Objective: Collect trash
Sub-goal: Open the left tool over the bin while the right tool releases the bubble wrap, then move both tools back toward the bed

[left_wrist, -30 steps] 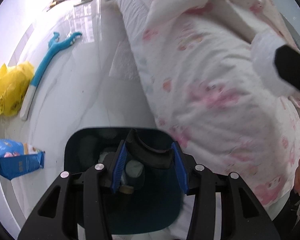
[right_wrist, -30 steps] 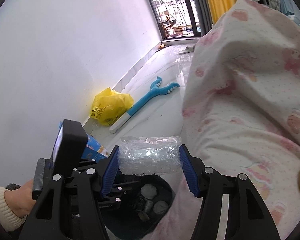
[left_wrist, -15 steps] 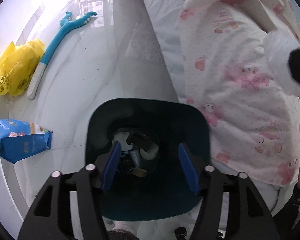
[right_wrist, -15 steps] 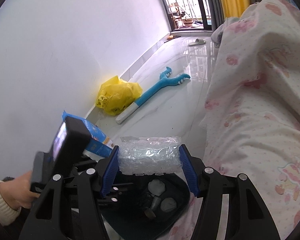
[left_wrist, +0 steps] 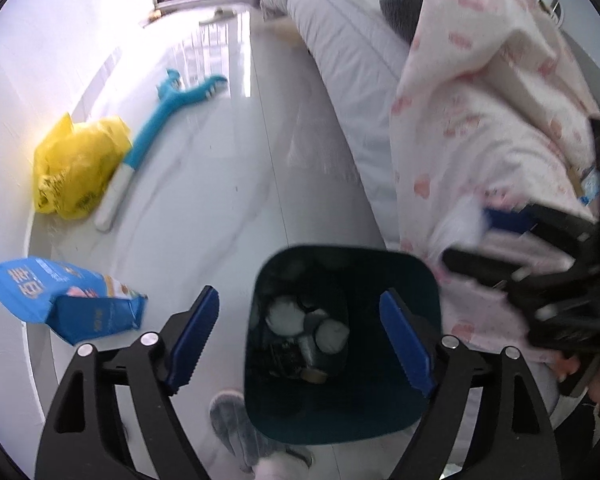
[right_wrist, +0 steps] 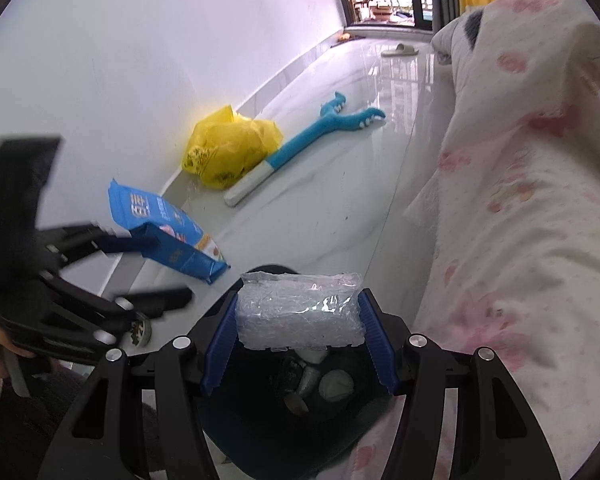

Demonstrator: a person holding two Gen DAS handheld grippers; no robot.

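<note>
A dark teal trash bin (left_wrist: 416,412) stands on the floor beside the bed, with crumpled paper and dark scraps (left_wrist: 300,332) inside. My left gripper (left_wrist: 300,328) is open and empty, held above the bin. My right gripper (right_wrist: 298,320) is shut on a clear bubble-wrap packet (right_wrist: 298,312) and holds it over the bin (right_wrist: 260,432). In the left wrist view the right gripper (left_wrist: 476,236) shows blurred at the right with the whitish packet (left_wrist: 456,224). The left gripper (right_wrist: 140,268) shows blurred at the left of the right wrist view.
A blue snack bag (left_wrist: 60,300), a yellow plastic bag (left_wrist: 76,168) and a blue long-handled toy (left_wrist: 160,116) lie on the white floor by the wall. A bed with a pink-patterned quilt (left_wrist: 480,120) runs along the right. A grey slipper (left_wrist: 240,428) is beside the bin.
My left gripper opened and let a black curved piece fall into the bin, then rose and pulled left. My right gripper carried the bubble-wrap packet over the bin.
</note>
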